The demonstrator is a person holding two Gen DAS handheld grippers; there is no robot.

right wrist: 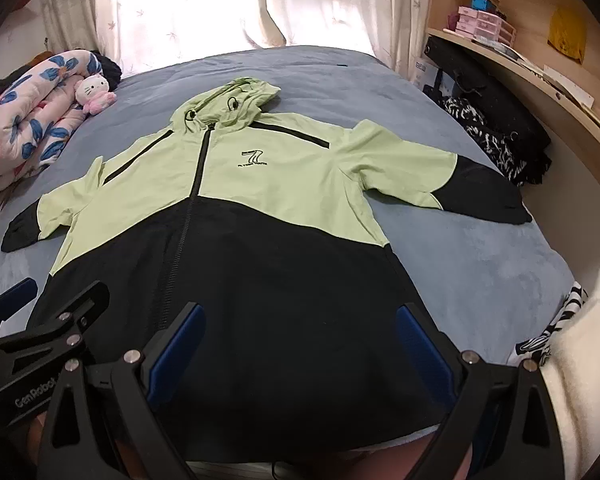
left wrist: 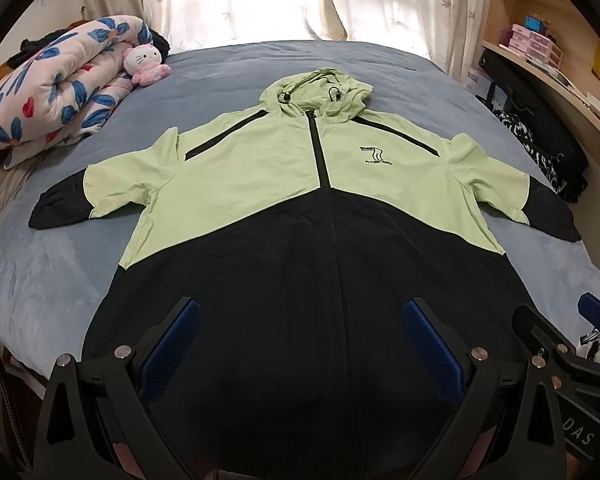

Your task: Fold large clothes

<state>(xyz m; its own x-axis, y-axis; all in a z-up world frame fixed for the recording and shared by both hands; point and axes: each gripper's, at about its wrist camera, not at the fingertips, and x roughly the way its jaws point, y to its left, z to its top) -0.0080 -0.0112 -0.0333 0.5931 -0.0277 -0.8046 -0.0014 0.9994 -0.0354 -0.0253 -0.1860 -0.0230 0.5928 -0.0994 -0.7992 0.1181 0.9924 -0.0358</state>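
Observation:
A light green and black hooded zip jacket (left wrist: pixel 260 176) lies flat, front up, on the blue bed (left wrist: pixel 52 264), with hood away from me and both sleeves spread out. It also shows in the right wrist view (right wrist: pixel 292 184). My left gripper (left wrist: pixel 300 312) is open and empty over the jacket's black lower part near the hem. My right gripper (right wrist: pixel 298 316) is open and empty over the same black part, to the right of the left one. The right gripper shows at the right edge of the left wrist view (left wrist: pixel 556 320).
A rolled floral quilt (left wrist: pixel 52 92) and a Hello Kitty plush (left wrist: pixel 144 64) lie at the bed's far left. Curtains (left wrist: pixel 292 0) hang behind. A wooden shelf (right wrist: pixel 520 52) with boxes and dark clothes (right wrist: pixel 496 128) runs along the right. A white fabric (right wrist: pixel 588 360) is near right.

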